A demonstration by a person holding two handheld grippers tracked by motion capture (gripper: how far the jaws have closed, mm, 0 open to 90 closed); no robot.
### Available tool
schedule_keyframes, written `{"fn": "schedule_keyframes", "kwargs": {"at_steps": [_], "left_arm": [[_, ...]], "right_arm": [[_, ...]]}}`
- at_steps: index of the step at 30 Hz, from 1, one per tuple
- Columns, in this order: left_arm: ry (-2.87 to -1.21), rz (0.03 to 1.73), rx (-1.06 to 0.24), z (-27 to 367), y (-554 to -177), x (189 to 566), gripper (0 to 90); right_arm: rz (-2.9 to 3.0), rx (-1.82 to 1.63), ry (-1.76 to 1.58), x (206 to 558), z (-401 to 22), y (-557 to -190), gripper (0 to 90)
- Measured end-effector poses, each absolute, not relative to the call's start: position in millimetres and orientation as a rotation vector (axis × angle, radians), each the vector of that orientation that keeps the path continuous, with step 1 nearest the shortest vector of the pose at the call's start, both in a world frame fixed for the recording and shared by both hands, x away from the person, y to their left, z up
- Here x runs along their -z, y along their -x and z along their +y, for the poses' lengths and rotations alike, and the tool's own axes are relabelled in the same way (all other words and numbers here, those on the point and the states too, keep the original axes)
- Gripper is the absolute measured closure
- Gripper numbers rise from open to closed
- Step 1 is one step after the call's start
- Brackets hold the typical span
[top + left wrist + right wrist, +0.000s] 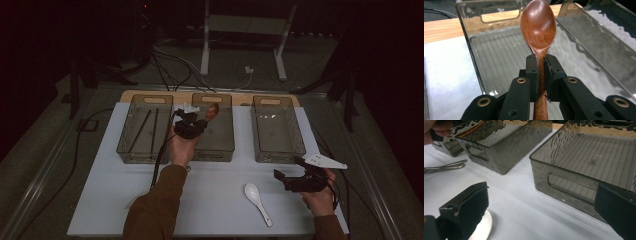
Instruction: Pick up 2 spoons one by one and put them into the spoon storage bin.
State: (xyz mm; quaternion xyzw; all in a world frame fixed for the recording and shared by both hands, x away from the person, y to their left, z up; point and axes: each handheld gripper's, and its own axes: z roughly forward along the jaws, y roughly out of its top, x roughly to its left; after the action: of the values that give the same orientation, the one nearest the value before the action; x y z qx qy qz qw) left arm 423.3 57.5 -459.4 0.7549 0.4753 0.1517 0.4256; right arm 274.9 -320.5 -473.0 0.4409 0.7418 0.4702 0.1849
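Note:
A brown wooden spoon (538, 25) stands between the jaws of my left gripper (541, 72), which is shut on its handle. The bowl of the spoon points away, over the ribbed floor of the middle clear bin (499, 55). In the high view the left gripper (199, 121) holds the wooden spoon (213, 111) above the middle bin (214, 150). My right gripper (289, 168) hovers open at the table's front right, nothing between its jaws. A white ceramic spoon (256, 196) lies on the white mat to its left, its edge (483, 226) under the right gripper (544, 210).
Three clear bins stand in a row: the left bin (145, 150) holds dark chopsticks (141, 129), the right bin (277, 152) is close in front of the right gripper. Metal utensil handles (446, 166) lie on the mat. Cables and a stand lie beyond the table.

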Motion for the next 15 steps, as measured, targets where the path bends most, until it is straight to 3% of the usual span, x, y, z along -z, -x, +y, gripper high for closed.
{"fn": "schedule_keyframes", "kwargs": {"at_steps": [5, 6, 11, 13, 15], "left_arm": [[-1.902, 1.187, -0.362, 57.5, -424.5, 464.8, 82.6], [-1.895, 1.181, -0.348, 57.8, -424.8, 465.4, 78.6], [-1.824, 1.198, -0.362, 60.1, -423.1, 461.5, 24.3], [-1.803, 1.192, -0.355, 63.5, -421.4, 457.8, 15.3], [-1.789, 1.176, -0.35, 67.2, -418.6, 453.9, 12.2]], "right_arm": [[2.091, -1.325, -1.245, 473.2, -320.7, -275.0, 0.0], [2.091, -1.326, -1.245, 473.3, -320.6, -275.0, 0.0], [2.094, -1.328, -1.241, 473.5, -320.2, -274.8, 0.0], [2.095, -1.329, -1.242, 473.6, -320.1, -274.7, 0.0], [2.097, -1.325, -1.244, 473.8, -319.1, -274.4, 0.0]]}}
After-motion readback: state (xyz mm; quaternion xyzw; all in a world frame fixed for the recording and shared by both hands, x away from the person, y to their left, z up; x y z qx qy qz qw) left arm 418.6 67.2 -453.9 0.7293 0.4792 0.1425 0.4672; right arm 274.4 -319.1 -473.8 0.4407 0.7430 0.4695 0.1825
